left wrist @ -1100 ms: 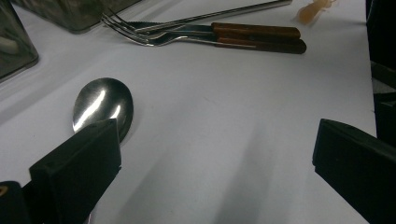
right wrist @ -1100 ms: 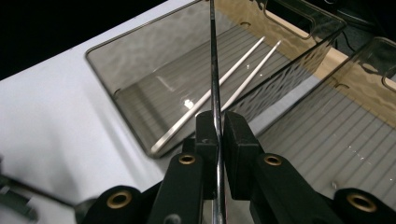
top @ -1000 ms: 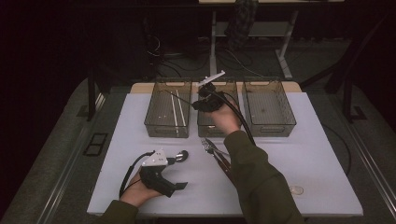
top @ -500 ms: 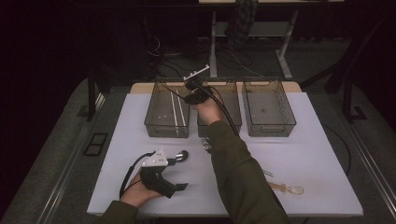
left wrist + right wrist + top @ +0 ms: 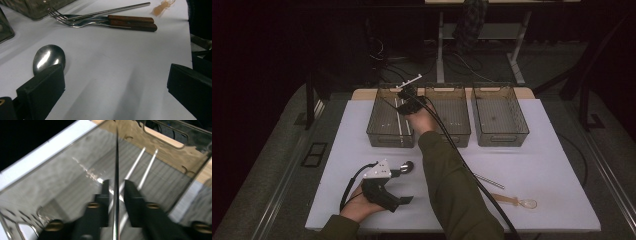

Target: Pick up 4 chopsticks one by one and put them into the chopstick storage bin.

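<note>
My right gripper hangs over the left clear bin, shut on a thin metal rod that runs straight out between its jaws. Two more metal rods lie on that bin's floor. My left gripper rests on the white table near the front, jaws wide open. A steel spoon lies against its left jaw, its bowl on the table. Two wooden-handled forks and another metal rod lie farther out in the left gripper view.
Middle bin and right bin stand in a row beside the left one at the table's back. A loose metal rod and a pale spoon lie at the front right. The right sleeve crosses the table's centre.
My right gripper has carried the rod leftward from over the middle bin to over the left bin. The left gripper has stayed put.
</note>
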Tool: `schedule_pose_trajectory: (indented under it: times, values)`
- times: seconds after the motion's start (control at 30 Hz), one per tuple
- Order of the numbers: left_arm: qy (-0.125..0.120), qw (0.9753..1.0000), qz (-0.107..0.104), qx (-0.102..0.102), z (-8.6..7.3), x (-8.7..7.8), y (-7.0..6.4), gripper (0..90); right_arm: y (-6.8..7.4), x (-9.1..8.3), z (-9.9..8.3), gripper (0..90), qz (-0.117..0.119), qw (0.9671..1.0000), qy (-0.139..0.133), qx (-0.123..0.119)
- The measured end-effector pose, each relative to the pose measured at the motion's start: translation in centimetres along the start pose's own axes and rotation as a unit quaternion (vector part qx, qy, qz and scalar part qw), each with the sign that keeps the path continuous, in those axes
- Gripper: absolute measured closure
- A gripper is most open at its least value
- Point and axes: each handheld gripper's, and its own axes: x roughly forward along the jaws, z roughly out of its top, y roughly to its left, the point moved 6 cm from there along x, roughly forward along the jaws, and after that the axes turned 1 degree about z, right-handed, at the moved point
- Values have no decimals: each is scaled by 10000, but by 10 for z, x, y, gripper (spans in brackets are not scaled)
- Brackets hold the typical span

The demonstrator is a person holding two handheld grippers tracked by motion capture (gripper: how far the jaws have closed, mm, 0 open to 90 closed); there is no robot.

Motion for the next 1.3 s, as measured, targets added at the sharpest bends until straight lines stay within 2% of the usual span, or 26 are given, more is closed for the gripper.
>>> schedule_pose_trajectory:
  times: [0.13, 0.33, 0.53, 0.67, 0.77, 1.0, 1.1, 1.3]
  values:
    - [7, 10000, -10, 12, 0, 0, 0, 0, 1, -6, 0, 687, 44, 9999, 11, -104]
    - [4, 10000, 2, 4, 0, 0, 0, 0, -2, -24, 0, 553, 217, 9996, -95, -142]
    - [27, 10000, 14, 23, 0, 0, 0, 0, -7, -46, -12, 488, 463, 9982, -276, -254]
    - [17, 10000, 22, 11, 0, 1, 0, 0, -11, -60, -22, 421, 745, 9964, -309, -275]
    - [34, 10000, 13, 27, 0, 0, 0, 0, -13, -70, -30, 402, 697, 9959, -325, -476]
    - [65, 10000, 29, 41, -1, 1, 0, 0, -22, -93, -47, 349, 679, 9952, -408, -575]
    - [70, 10000, 25, 53, -1, 1, 0, 0, -26, -101, -55, 359, 779, 9943, -417, -597]
    - [62, 10000, 47, 24, -1, 1, 1, 0, -30, -121, -67, 351, 778, 9930, -517, -720]
